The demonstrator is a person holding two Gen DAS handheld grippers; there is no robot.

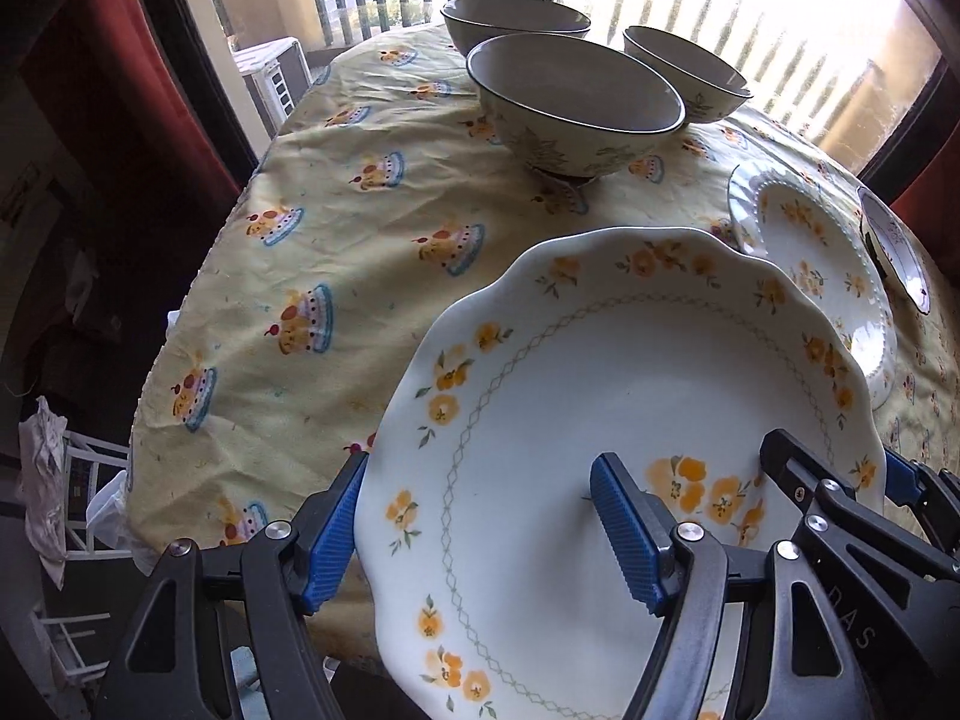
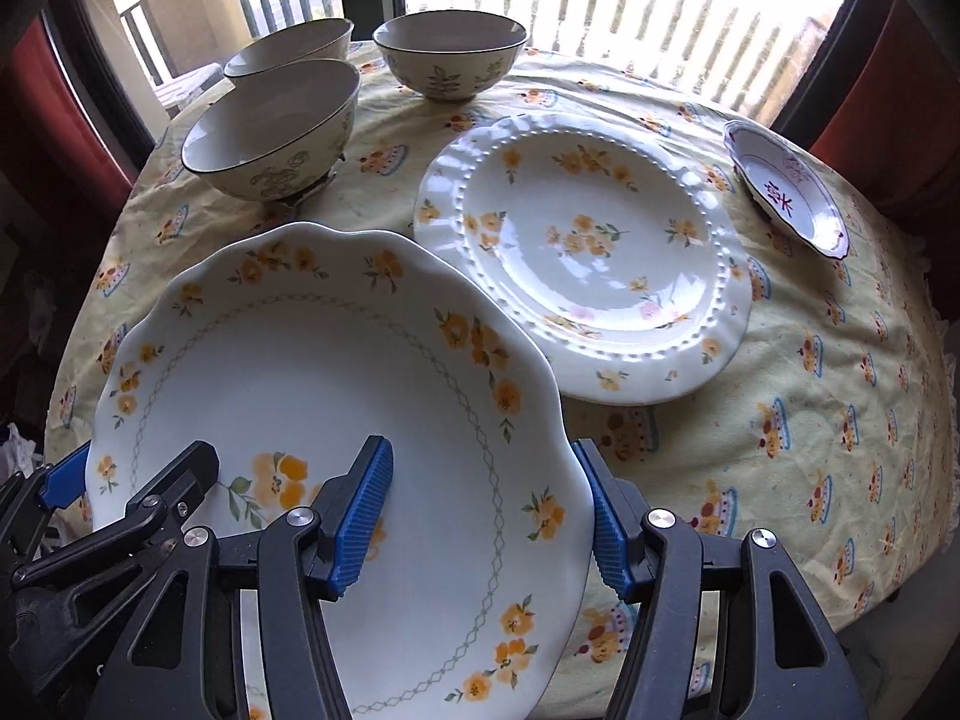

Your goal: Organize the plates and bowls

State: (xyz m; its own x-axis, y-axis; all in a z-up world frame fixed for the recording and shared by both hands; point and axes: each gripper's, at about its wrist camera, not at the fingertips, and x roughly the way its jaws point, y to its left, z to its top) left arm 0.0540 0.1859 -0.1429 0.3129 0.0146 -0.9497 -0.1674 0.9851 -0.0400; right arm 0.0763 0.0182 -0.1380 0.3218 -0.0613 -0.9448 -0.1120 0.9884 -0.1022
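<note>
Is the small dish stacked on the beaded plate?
No. In the right wrist view the small dish sits on the cloth by itself, clear of the beaded plate.

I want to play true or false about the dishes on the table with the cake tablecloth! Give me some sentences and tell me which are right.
1. Three bowls stand at the far side of the table. True.
2. The big scalloped plate is held by only one gripper. False: the left gripper and the right gripper each have a finger over and a finger under its rim, on opposite sides.
3. The beaded plate has yellow flowers on it. True.
4. The small dish sits inside a bowl. False: it rests alone on the tablecloth, at the right.
5. The bowls are full of soup. False: they look empty.
</note>
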